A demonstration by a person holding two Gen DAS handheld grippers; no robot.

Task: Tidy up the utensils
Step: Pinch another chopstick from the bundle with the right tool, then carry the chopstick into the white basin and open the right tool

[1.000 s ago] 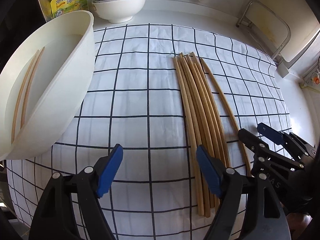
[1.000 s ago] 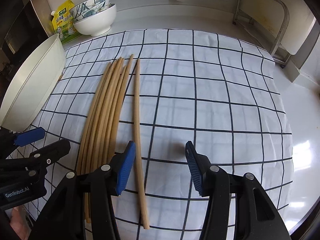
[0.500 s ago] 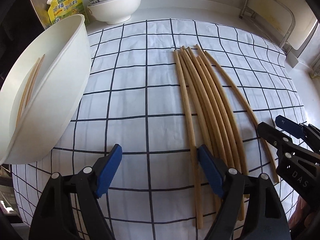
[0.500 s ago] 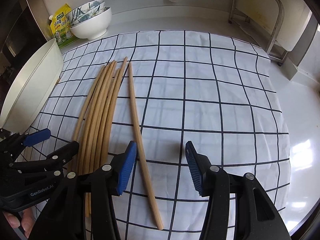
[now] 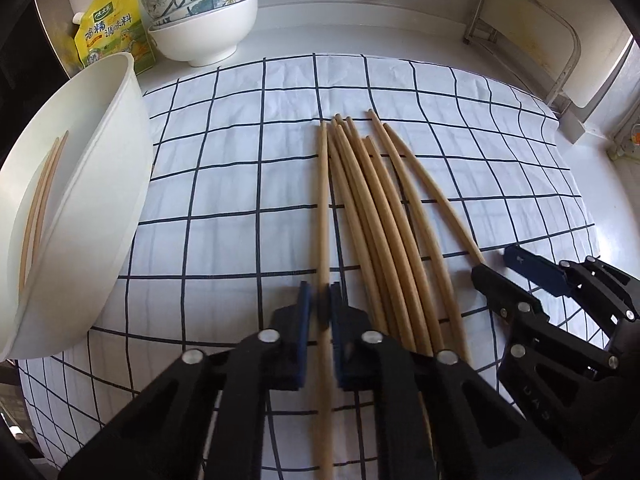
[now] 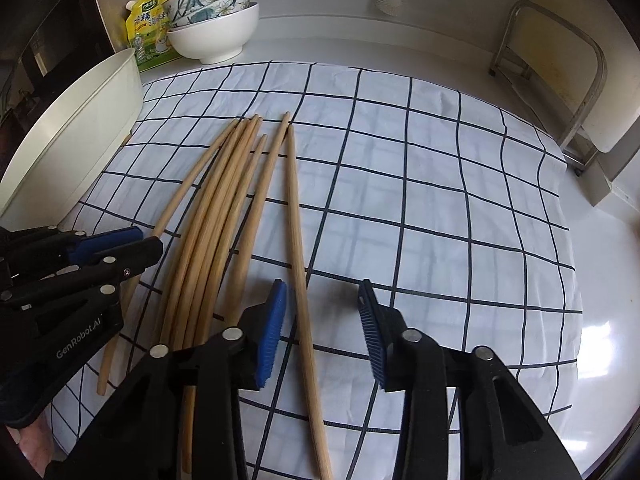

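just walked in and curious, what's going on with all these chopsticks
A person is sorting chopsticks on a checked cloth with a tool in each hand. The left tool is shut on the leftmost chopstick of the pile. The right tool has just been closing around the rightmost chopstick, which lies between its pads, not yet pinched. Two chopsticks already lie in the white tub.

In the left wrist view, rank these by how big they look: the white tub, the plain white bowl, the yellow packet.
1. white tub, largest by far, though it sits nearest the camera.
2. plain white bowl.
3. yellow packet, smallest; its lower part is hidden behind the tub's rim, so this is less sure.
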